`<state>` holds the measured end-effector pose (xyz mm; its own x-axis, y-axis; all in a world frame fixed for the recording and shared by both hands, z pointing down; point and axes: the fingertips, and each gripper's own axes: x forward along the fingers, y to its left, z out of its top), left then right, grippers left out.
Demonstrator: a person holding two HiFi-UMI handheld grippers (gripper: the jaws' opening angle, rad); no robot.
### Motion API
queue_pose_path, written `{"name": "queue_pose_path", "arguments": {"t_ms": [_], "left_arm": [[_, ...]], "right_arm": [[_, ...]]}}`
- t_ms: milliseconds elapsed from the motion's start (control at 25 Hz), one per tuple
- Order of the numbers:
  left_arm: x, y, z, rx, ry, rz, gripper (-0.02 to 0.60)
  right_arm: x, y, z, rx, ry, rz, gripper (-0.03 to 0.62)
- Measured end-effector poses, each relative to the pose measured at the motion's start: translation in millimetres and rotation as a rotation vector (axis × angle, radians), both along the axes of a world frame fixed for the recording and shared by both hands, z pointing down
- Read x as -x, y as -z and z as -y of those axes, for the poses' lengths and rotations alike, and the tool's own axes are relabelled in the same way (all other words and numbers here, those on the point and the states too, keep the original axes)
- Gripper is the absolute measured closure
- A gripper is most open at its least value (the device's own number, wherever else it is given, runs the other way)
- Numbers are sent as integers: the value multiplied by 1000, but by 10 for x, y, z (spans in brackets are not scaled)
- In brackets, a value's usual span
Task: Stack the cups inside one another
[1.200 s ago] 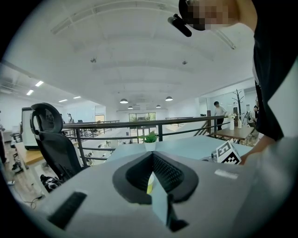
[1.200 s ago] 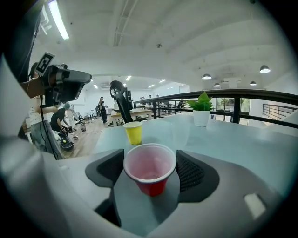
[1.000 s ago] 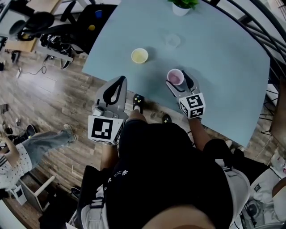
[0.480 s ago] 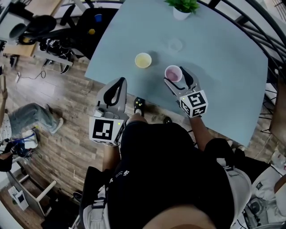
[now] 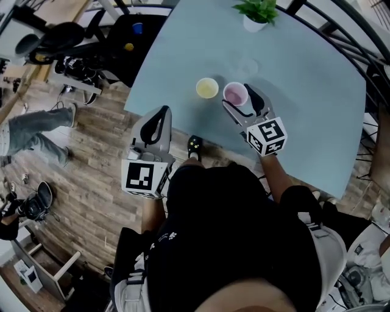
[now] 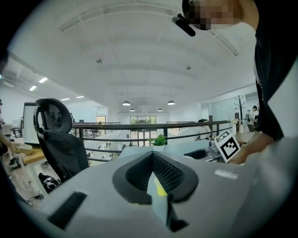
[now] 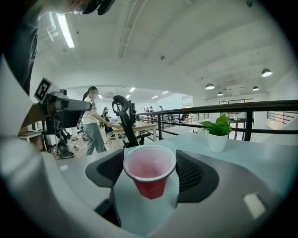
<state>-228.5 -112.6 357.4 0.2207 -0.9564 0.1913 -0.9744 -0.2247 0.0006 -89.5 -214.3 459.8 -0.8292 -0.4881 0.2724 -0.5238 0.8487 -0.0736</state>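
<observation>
My right gripper [image 5: 239, 103] is shut on a red cup [image 5: 235, 94] with a pink inside, upright over the light blue table [image 5: 304, 103]. In the right gripper view the red cup [image 7: 149, 174] sits between the two black pads [image 7: 188, 174]. Just left of it a yellow cup [image 5: 207, 88] stands upright on the table, about a cup's width away. A clear cup [image 5: 248, 66] stands farther back, faint against the tabletop. Off the table's near left edge, my left gripper [image 5: 158, 117] hangs over the wooden floor, shut with nothing in it [image 6: 153, 186].
A small potted plant [image 5: 256, 14] stands at the table's far edge, also in the right gripper view [image 7: 217, 135]. A black office chair [image 5: 131, 36] is beyond the table's left side. A person's legs [image 5: 30, 131] cross the floor at left. Black railing [image 5: 359, 49] runs at right.
My right gripper has carried the red cup left and farther onto the table, closing most of the gap to the yellow cup. The left gripper has stayed put.
</observation>
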Motion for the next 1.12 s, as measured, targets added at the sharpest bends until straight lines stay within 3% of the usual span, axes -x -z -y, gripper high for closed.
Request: {"name": "queue_pose_path", "arguments": {"t_ms": [600, 1120], "left_arm": [[742, 4, 10, 4, 4, -5, 594], [961, -88, 243, 25, -58, -12, 594]], "right_arm": [[786, 203, 109, -45, -11, 36, 246], [904, -201, 128, 27, -63, -37, 246]]}}
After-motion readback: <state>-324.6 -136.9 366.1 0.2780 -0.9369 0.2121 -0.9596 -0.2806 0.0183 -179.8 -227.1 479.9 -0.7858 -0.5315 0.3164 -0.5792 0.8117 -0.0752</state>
